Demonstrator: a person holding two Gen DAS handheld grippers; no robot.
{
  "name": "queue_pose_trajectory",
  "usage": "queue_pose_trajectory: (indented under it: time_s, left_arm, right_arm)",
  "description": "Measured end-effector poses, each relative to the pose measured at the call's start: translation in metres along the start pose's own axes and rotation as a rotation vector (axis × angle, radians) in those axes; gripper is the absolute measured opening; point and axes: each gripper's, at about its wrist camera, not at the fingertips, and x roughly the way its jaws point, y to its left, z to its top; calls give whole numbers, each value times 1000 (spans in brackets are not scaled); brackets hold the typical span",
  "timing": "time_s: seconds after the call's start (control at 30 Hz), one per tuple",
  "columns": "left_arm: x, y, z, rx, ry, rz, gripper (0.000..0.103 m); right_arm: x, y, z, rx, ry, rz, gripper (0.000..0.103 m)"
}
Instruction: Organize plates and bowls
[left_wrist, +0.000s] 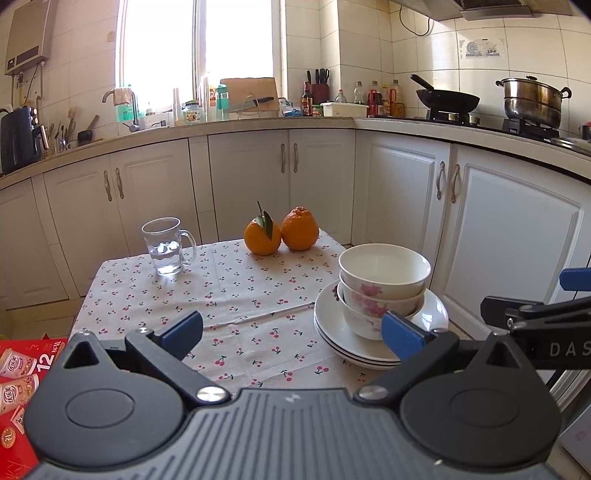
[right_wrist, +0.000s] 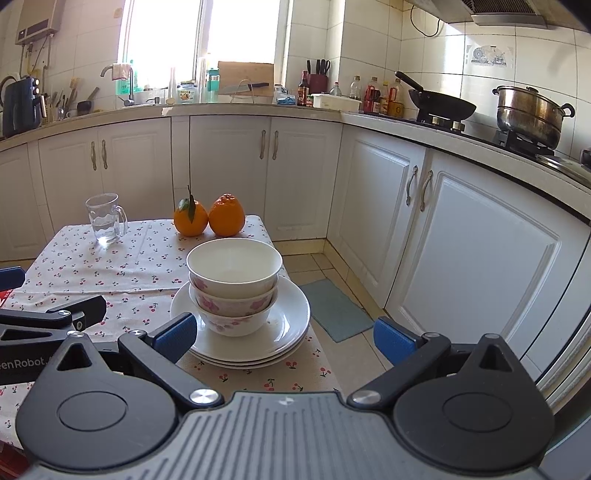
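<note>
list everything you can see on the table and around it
bowls: three, white with pink flowers, nested on the plates
plates: three or so, white, stacked at table's right edge
oranges: two, orange, far table edge, one with a leaf
glass mug: one, clear, some water, far left
tablecloth: one, cherry print
floor mat: one, teal, floor beside table
wok: one, black, stove
pot: one, steel, stove
left gripper: open, empty
right gripper: open, empty

The red carton (left_wrist: 22, 391) at lower left bears a white "12". The right gripper's arm (left_wrist: 546, 332) reads "DAS"; the left gripper's arm (right_wrist: 29, 343) reads "enRobot".
</note>
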Motion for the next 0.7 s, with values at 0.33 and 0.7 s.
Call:
queue_pose_trajectory:
  time_s: [0.33, 0.7]
  left_arm:
    - [0, 0, 1, 0, 4, 3, 102]
    - [0, 1, 2, -1, 6, 8, 102]
  right_arm:
    - [-1, 1, 1, -3, -3, -1, 103]
    - [-2, 1, 1, -1, -11, -5, 103]
